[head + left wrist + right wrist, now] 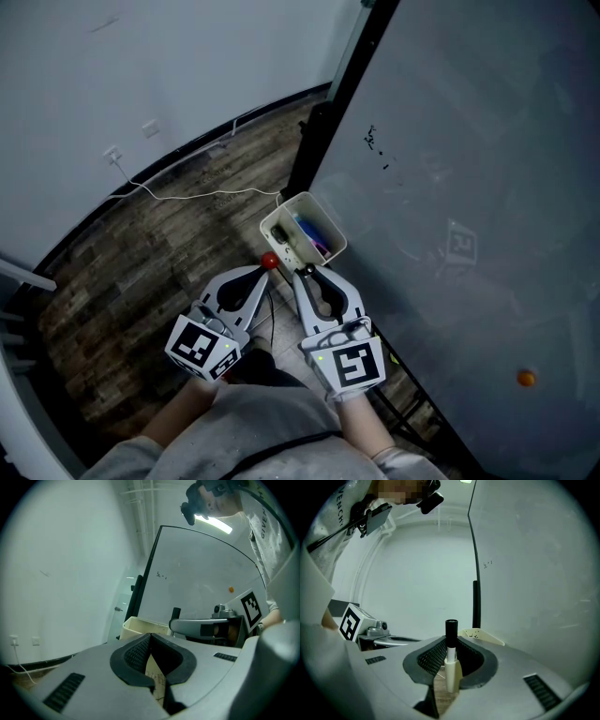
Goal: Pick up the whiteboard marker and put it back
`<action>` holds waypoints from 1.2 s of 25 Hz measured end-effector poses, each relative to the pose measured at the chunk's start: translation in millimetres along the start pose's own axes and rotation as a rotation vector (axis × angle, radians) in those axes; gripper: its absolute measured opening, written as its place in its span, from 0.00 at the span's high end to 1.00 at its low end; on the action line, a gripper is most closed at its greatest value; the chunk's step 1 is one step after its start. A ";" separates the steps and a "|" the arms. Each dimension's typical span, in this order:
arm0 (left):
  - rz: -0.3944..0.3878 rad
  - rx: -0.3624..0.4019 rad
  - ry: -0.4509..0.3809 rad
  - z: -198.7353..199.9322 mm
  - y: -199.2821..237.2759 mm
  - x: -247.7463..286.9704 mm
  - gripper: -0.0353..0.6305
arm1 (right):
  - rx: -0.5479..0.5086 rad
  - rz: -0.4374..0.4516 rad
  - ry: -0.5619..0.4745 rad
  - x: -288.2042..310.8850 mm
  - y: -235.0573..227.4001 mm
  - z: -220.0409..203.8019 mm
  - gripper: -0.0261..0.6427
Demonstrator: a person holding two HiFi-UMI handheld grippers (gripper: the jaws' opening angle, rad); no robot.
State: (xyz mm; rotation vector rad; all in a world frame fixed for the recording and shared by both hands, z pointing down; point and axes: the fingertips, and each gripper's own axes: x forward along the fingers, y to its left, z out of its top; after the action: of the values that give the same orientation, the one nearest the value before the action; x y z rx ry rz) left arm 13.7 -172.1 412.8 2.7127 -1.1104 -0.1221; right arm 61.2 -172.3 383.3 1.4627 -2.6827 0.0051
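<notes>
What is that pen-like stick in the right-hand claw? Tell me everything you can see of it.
It is a whiteboard marker: black cap on top, slim white barrel, a wider cream part below, plastic-looking. It stands upright, clamped between the right gripper's dark ribbed jaws, touching nothing else visible.

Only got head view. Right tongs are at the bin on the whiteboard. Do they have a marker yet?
Observer: Yes. The right gripper view shows the right tongs shut on a marker, which stands upright between them.
Operator: Left tongs?
Observer: The left gripper view shows the left tongs shut, with nothing between them.
Operator: Marker capped?
Observer: Yes, its black cap is on and sticks up above the tongs.
</notes>
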 end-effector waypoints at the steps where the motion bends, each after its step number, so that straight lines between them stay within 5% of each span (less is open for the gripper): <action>1: 0.002 0.000 -0.002 0.6 0.3 0.3 0.92 | 0.001 0.004 -0.001 0.3 0.1 0.5 0.85; 13: 0.022 0.009 -0.032 8.6 -4.0 7.7 0.92 | 0.006 0.056 -0.007 -4.2 -3.3 4.7 0.85; 30: -0.067 0.001 -0.021 22.0 -12.6 11.9 0.92 | 0.055 0.044 -0.034 -6.7 -6.5 34.7 0.85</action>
State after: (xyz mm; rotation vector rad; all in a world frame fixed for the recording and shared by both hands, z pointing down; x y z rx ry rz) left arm 27.5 -175.1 388.6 2.7561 -1.0259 -0.1602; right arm 67.7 -171.7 348.0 1.4302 -2.7628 0.0576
